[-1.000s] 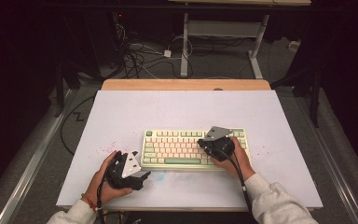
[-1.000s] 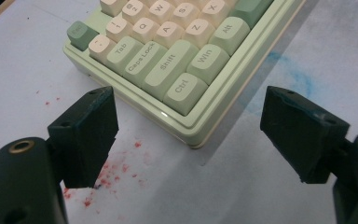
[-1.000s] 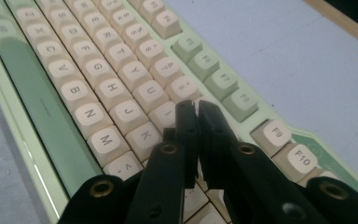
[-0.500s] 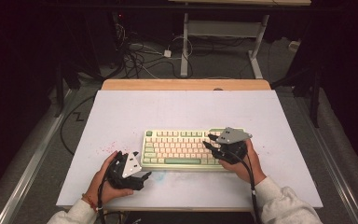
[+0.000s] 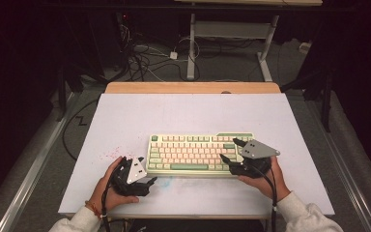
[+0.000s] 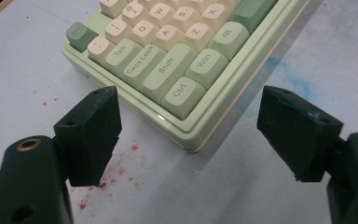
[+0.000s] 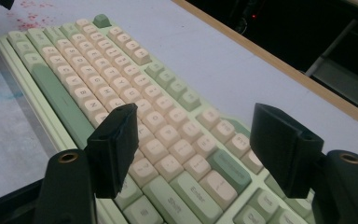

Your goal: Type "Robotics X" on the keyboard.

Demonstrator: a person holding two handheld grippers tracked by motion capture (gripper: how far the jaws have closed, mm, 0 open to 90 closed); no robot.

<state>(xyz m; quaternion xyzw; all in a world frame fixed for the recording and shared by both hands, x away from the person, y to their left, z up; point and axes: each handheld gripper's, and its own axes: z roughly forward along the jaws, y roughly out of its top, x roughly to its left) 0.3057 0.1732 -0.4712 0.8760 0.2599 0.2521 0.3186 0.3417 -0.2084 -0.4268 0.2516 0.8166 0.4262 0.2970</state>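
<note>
On the white tabletop [image 5: 125, 121], near its front edge, lies the pale green keyboard [image 5: 198, 152], the landmark for all else. Just off the keyboard's left front corner rests the left tool [image 5: 147, 182], jaws spread wide and empty, aimed at the Ctrl corner. Above the keyboard's right end hovers the right tool [image 5: 231, 151]; its jaws have just been opening and stand spread over the keys, nothing between them. Red specks [image 5: 112, 153] dot the tabletop left of the keyboard.
</note>
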